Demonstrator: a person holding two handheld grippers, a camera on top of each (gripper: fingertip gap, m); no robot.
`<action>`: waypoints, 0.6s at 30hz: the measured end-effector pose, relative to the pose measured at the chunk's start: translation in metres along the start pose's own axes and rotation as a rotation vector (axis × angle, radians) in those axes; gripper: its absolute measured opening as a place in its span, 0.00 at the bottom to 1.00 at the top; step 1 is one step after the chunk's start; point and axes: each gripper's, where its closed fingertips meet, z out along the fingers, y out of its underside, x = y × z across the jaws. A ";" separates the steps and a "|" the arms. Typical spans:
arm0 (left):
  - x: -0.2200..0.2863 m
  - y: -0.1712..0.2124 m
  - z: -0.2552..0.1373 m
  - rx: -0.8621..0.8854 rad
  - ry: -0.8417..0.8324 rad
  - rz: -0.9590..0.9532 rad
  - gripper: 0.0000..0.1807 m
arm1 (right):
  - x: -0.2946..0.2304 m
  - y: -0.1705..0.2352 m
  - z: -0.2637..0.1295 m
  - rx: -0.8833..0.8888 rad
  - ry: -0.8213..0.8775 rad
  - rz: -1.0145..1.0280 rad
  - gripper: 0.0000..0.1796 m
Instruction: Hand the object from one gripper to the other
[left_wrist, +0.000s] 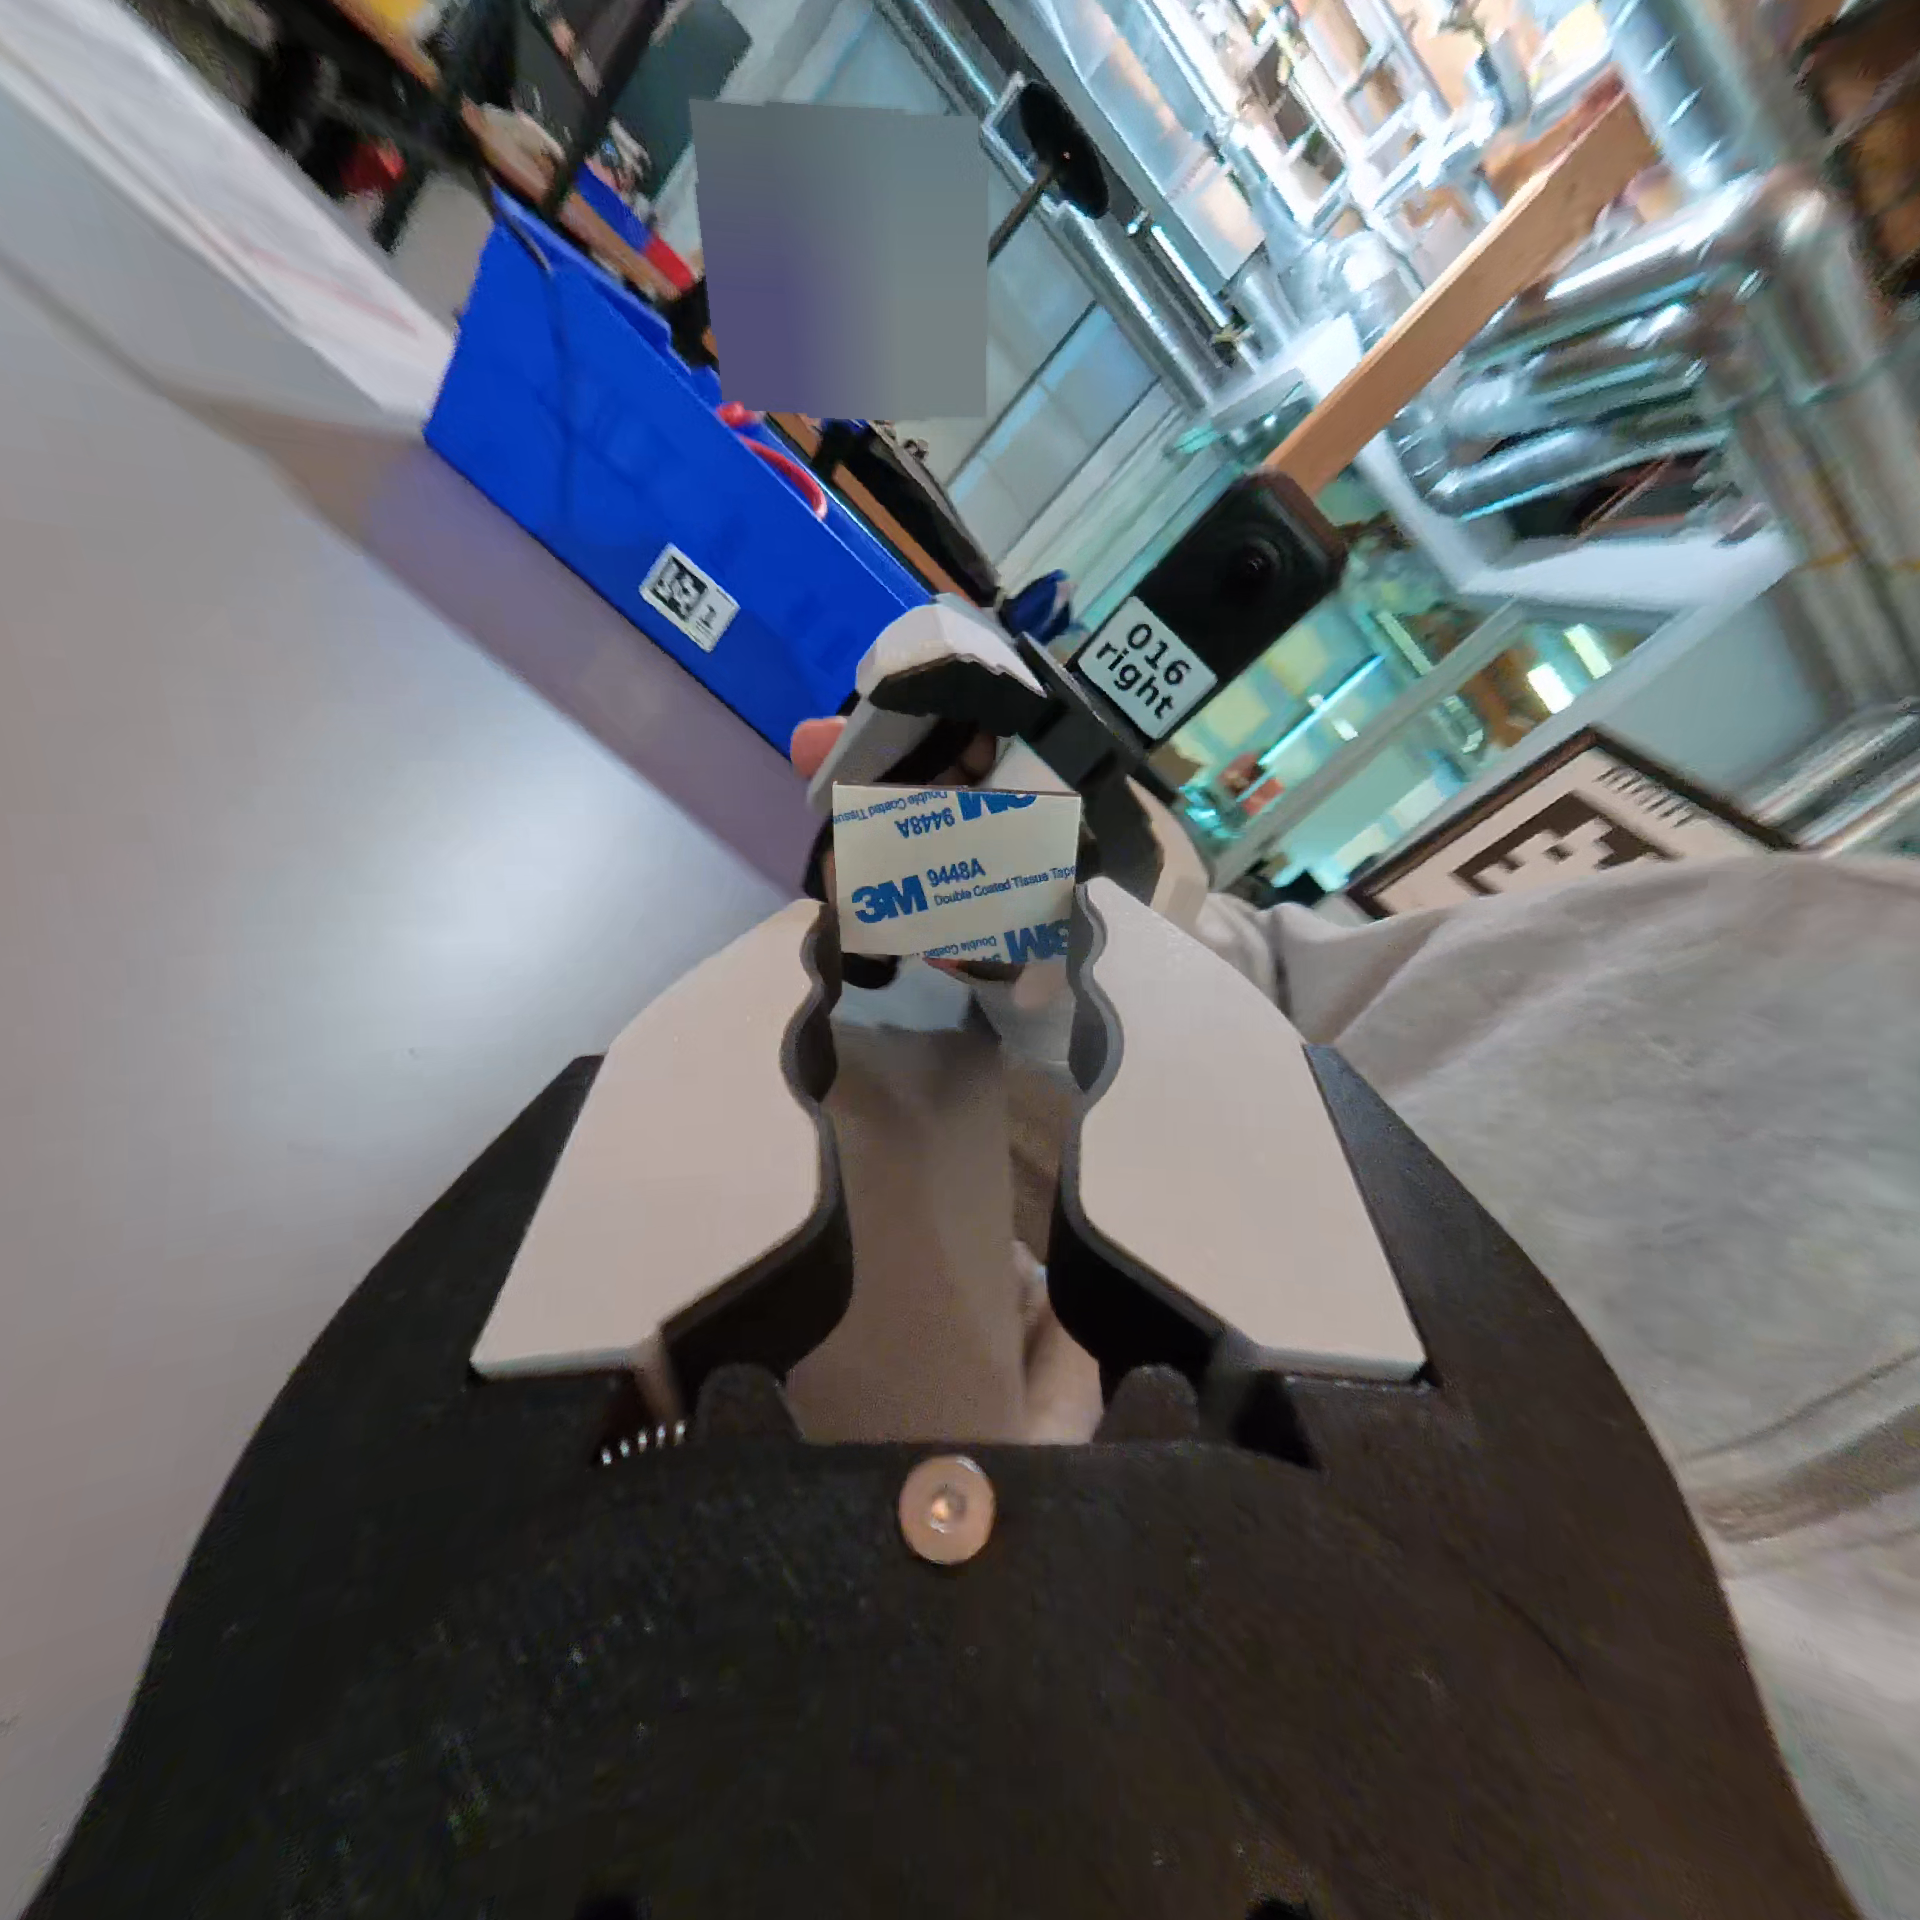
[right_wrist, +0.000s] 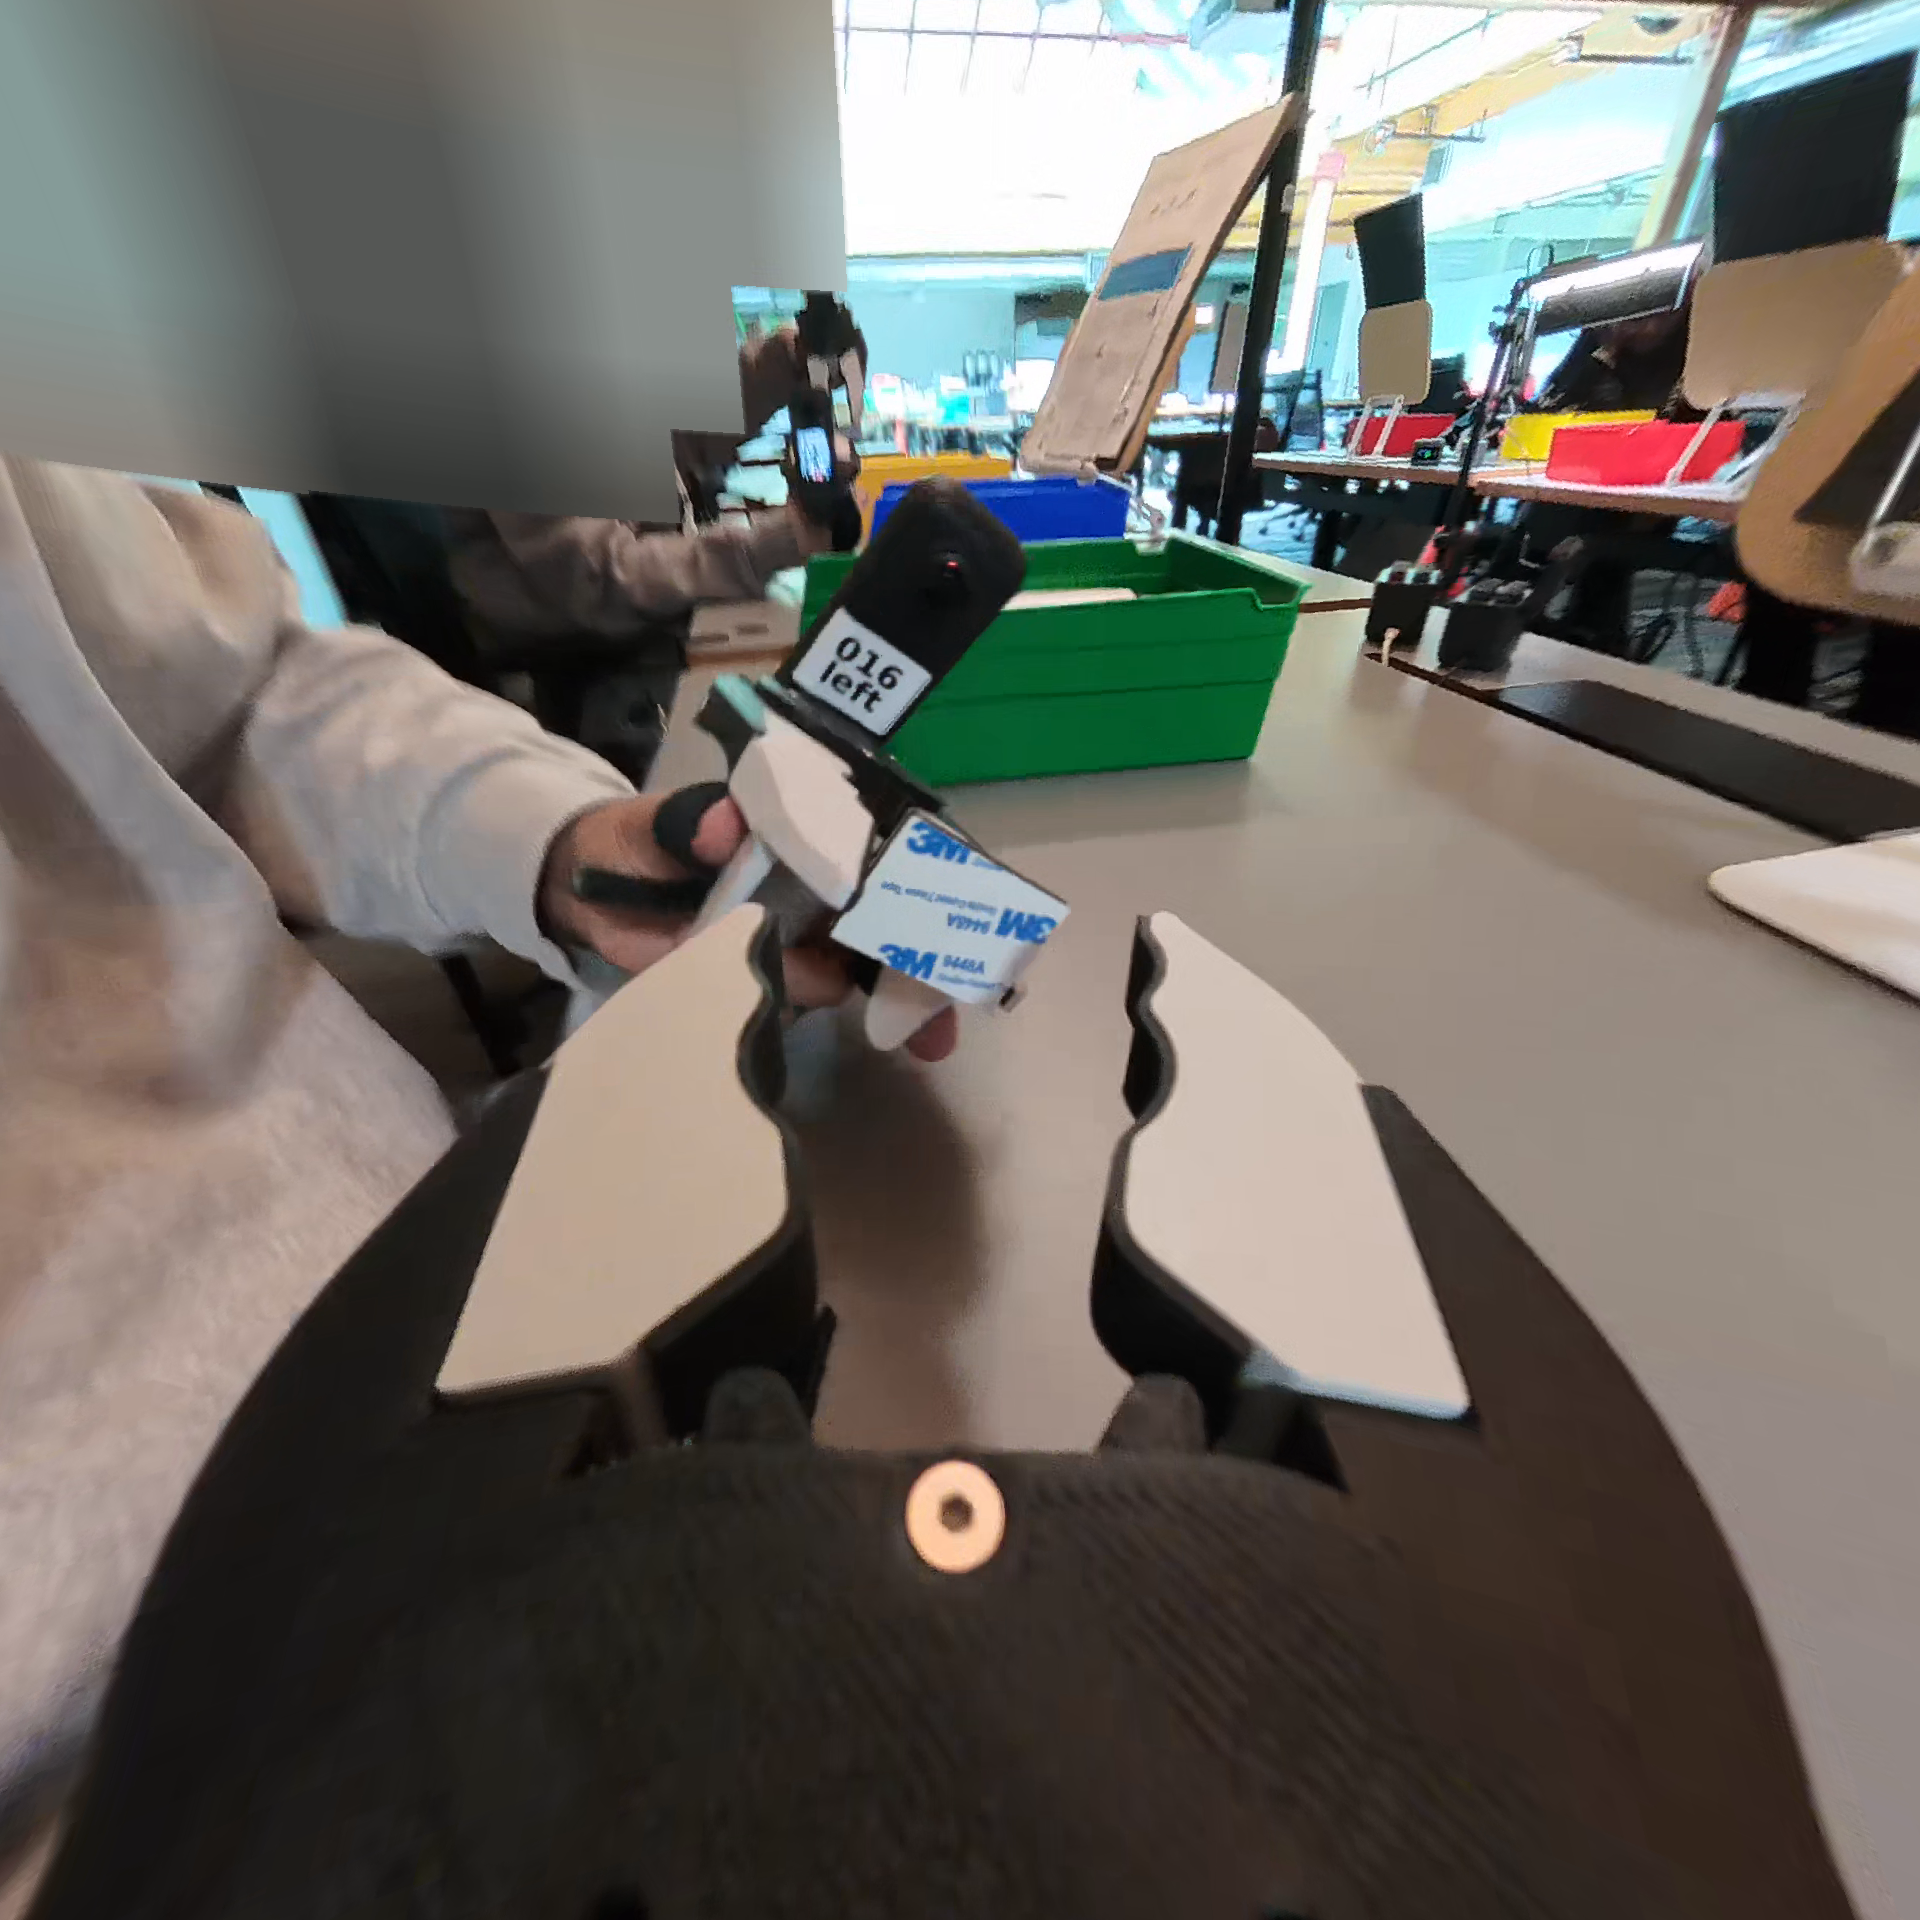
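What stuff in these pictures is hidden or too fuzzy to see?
- Left wrist view: the tips of the right gripper, hidden behind the white pad.
- Right wrist view: what lies inside the green bin, mostly hidden by its front wall.
- Left wrist view: the blue bin is blurred, and its inside does not show.

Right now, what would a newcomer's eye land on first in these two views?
The white pad with blue print, clamped between the left gripper fingertips in mid-air above the grey table. The right gripper stands open just short of the pad. Behind sits a bright green bin.
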 end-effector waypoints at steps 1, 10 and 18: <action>0.001 -0.002 -0.001 0.002 -0.019 0.062 0.24 | 0.001 -0.002 -0.001 0.025 -0.010 0.051 0.36; 0.013 0.005 0.005 -0.047 -0.053 0.339 0.24 | -0.009 -0.008 0.001 0.099 -0.141 0.309 0.35; 0.017 0.011 0.008 -0.067 -0.045 0.424 0.23 | -0.019 -0.007 0.006 0.085 -0.171 0.290 0.32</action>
